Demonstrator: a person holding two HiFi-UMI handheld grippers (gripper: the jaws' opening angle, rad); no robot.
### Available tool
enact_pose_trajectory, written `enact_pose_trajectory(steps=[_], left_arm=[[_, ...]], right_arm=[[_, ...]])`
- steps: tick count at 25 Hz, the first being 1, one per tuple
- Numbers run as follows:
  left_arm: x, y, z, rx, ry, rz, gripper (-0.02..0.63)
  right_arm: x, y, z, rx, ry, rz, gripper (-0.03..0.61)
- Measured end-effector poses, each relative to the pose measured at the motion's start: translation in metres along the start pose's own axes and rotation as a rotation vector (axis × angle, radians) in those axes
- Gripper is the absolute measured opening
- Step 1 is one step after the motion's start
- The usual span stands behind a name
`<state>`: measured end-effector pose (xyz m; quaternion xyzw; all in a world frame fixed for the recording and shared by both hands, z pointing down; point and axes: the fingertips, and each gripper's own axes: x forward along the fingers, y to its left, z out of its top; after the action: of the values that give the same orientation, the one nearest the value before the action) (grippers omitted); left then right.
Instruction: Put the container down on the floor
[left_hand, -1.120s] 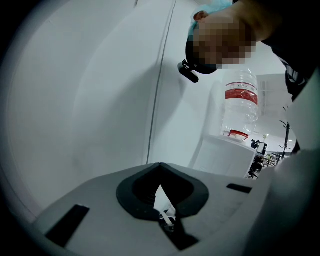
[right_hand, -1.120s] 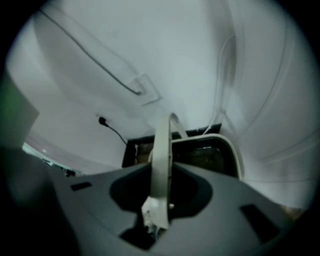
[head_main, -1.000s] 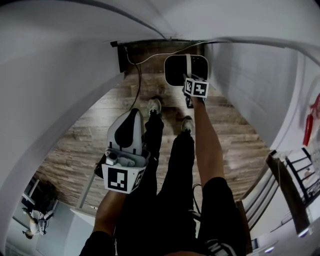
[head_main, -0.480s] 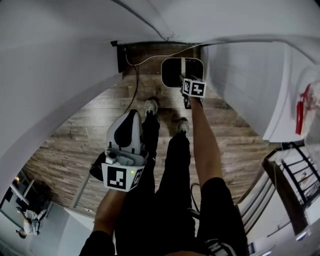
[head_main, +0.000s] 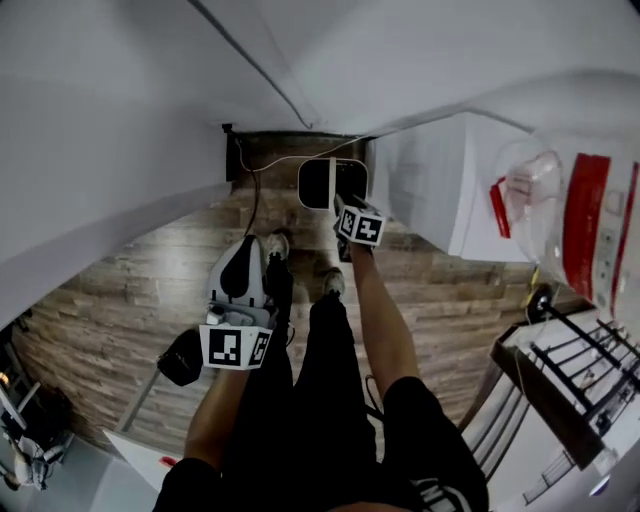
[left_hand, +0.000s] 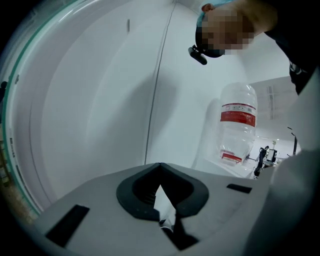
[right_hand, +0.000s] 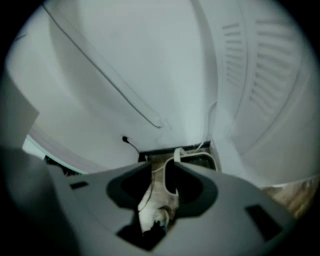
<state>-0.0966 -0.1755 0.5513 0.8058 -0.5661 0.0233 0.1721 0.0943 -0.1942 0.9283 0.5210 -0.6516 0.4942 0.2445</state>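
The container (head_main: 330, 183), a black tub with a white rim and a white handle, stands on the wooden floor (head_main: 130, 300) by the wall. My right gripper (head_main: 347, 212) hangs just above its near edge, apart from it. Its jaws have just been closing a little but stand open with nothing between them. In the right gripper view the container (right_hand: 200, 159) shows beyond the right gripper (right_hand: 159, 167). My left gripper (head_main: 243, 285) is held over the person's left leg, away from the container. In the left gripper view the left gripper (left_hand: 160, 165) has its tips together and holds nothing.
A white cabinet (head_main: 430, 190) stands right of the container, and a large clear water bottle (left_hand: 239, 122) with a red label is on it. A cable (head_main: 252, 195) runs along the floor at the wall. A black rack (head_main: 570, 370) is at the right. The person's shoes (head_main: 276, 245) are below the container.
My right gripper has risen off the container, which stays on the floor. The left gripper has risen too. The head view has tipped up and now takes in the bottle.
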Motion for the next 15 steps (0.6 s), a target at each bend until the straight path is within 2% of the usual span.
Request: enact_pose_trajectory(steps=[7, 15], left_arm=[[-0.035, -0.028, 0.061, 0.026, -0.021, 0.018, 0.028], [-0.057, -0.058, 0.117, 0.044, -0.078, -0.031, 0.028]], right_arm=[[-0.137, 0.051, 0.042, -0.002, -0.121, 0.028, 0.062], [-0.283, 0.109, 0.109, -0.099, -0.355, 0.037, 0.035]])
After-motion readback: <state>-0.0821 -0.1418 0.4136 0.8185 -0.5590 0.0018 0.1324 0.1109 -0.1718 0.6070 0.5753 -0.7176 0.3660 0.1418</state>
